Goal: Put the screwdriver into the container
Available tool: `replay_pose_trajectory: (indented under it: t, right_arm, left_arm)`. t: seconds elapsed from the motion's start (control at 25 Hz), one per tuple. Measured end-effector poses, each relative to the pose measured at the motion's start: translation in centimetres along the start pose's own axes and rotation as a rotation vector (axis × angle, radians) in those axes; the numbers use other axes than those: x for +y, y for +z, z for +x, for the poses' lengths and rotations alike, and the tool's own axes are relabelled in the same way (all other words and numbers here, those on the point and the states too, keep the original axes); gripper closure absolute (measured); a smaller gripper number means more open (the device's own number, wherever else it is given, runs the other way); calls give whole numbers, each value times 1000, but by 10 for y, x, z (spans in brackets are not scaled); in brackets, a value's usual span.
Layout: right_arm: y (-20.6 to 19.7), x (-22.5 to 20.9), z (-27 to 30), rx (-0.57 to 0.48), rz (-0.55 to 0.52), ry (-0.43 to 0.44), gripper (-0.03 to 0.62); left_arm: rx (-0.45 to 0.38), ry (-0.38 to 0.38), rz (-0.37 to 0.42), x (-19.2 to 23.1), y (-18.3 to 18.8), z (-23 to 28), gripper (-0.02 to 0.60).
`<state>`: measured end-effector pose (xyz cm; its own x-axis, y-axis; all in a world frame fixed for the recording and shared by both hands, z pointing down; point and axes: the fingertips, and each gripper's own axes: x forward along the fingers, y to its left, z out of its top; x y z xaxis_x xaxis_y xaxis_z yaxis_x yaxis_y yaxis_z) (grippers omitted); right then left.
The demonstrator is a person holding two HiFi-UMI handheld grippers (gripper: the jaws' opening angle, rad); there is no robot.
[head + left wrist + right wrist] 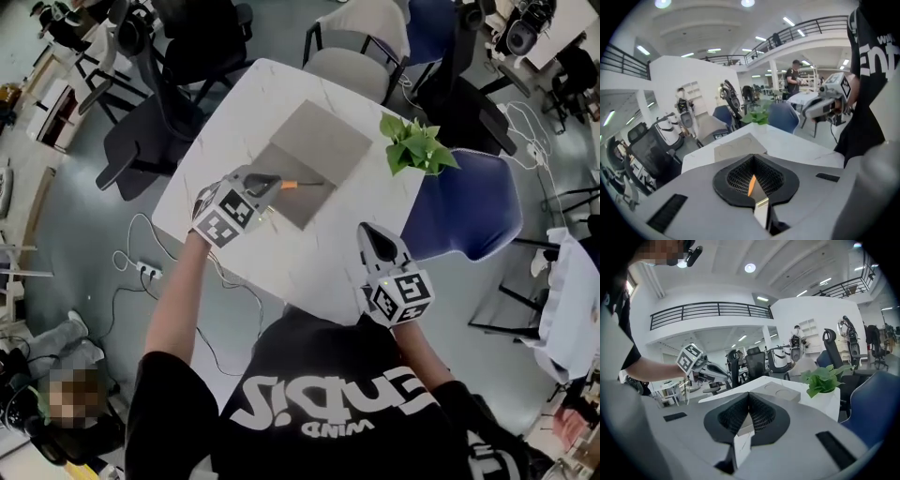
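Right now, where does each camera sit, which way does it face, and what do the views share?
Head view: on the head, looking steeply down at the white table; both arms, chest, left gripper and right gripper show.
Left gripper view: along its jaws, shut on the screwdriver, across the table; torso at right.
Right gripper view: along its shut jaws toward the left arm.
Shared: all three see the grey container and plant.
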<state>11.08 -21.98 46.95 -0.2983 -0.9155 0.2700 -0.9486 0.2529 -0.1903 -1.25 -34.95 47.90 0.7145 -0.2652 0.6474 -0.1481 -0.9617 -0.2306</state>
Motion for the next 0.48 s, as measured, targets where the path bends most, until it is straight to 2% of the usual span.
replay_pose_trajectory:
  t: [0.24, 0.48]
  right_arm:
    - [11, 10, -6, -27, -23, 50, 582]
    - [16, 20, -13, -51, -49, 90, 582]
  left_arm:
    - [-179, 161, -224, -23, 20, -63, 568]
    - [-295, 329, -363, -55, 16, -103, 569]
